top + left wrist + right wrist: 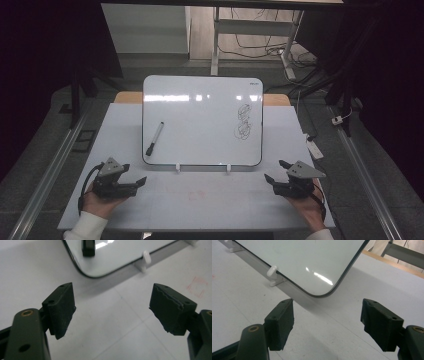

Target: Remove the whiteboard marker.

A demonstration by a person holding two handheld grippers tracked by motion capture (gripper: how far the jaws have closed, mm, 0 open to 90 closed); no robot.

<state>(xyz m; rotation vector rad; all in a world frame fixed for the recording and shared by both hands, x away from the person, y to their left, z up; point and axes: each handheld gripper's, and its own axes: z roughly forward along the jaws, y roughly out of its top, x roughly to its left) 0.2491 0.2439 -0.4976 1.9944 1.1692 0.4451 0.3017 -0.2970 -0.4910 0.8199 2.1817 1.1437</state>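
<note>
Nothing here reads as clear words. The whiteboard (202,120) carries a small blue mark at its top right corner (254,84), likely a brand, too tiny to make out. On the board's right side sits a black scribble (244,121), loops rather than letters or numbers. On the tabletop (200,200) there is a faint red square outline (198,286), seen in the left gripper view and again dimly from above, with no writing in it. The marker (155,138) shows no legible label.
</note>
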